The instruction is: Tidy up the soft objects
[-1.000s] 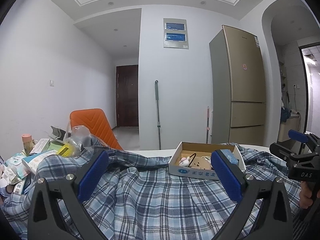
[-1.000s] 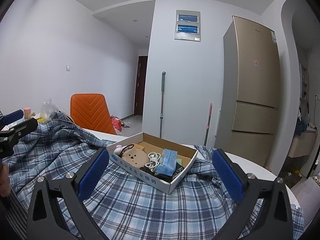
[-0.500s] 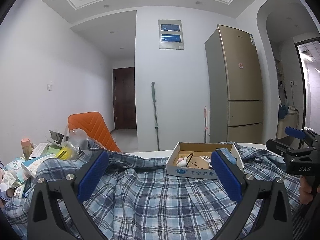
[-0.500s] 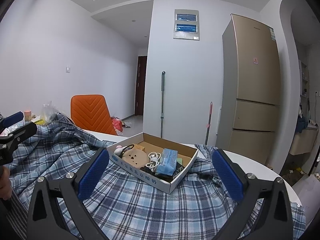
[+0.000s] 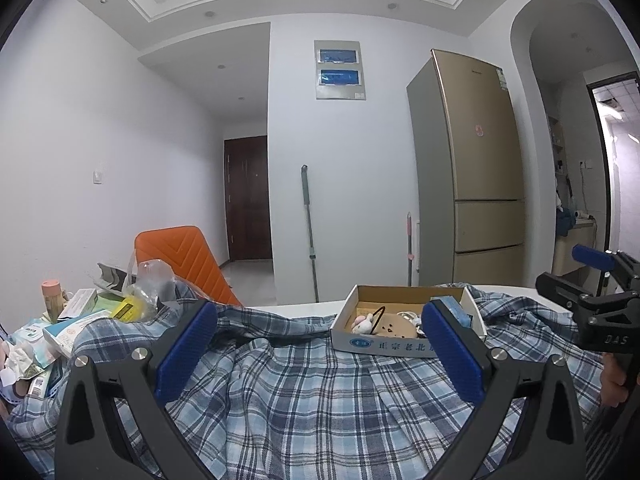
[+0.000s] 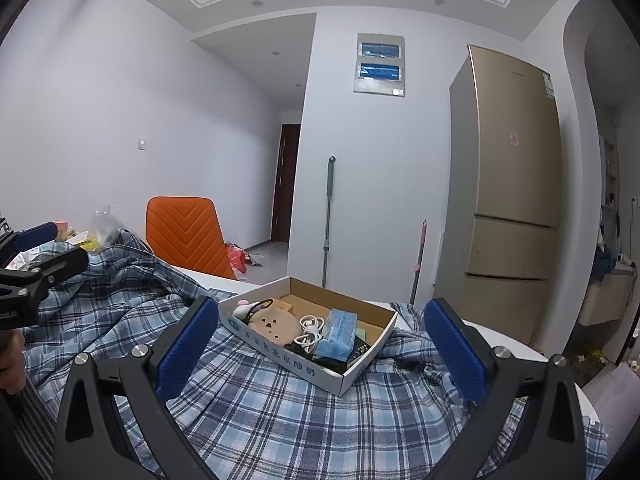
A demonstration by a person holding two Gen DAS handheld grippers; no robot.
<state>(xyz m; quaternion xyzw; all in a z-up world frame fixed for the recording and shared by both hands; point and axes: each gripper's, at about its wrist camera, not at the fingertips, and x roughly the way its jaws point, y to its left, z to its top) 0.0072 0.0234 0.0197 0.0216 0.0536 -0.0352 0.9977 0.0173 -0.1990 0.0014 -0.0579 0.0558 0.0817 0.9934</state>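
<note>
A blue plaid shirt (image 5: pixel 304 392) (image 6: pixel 280 412) lies rumpled across the white table. On it rests an open cardboard box (image 5: pixel 384 344) (image 6: pixel 360 372) holding a tan plush pouch (image 6: pixel 274 326), a small pink plush toy (image 5: pixel 362 322), a white cable and a blue packet. My left gripper (image 5: pixel 320 344) hovers open over the shirt, nothing between its blue pads. My right gripper (image 6: pixel 322 346) is open too, held over the shirt with the box seen between its fingers. Each gripper shows at the edge of the other's view.
A heap of packets, a plastic bag and a pink-capped bottle (image 5: pixel 52 296) crowds the table's left end. An orange chair (image 5: pixel 188 260) stands behind the table. A gold fridge (image 5: pixel 476 184), a mop (image 5: pixel 308 232) and a dark door lie beyond. The table's bare edge (image 6: pixel 520 344) shows at right.
Both cameras have tilted slightly upward, showing more ceiling. The box, shirt and open grippers stay as they were.
</note>
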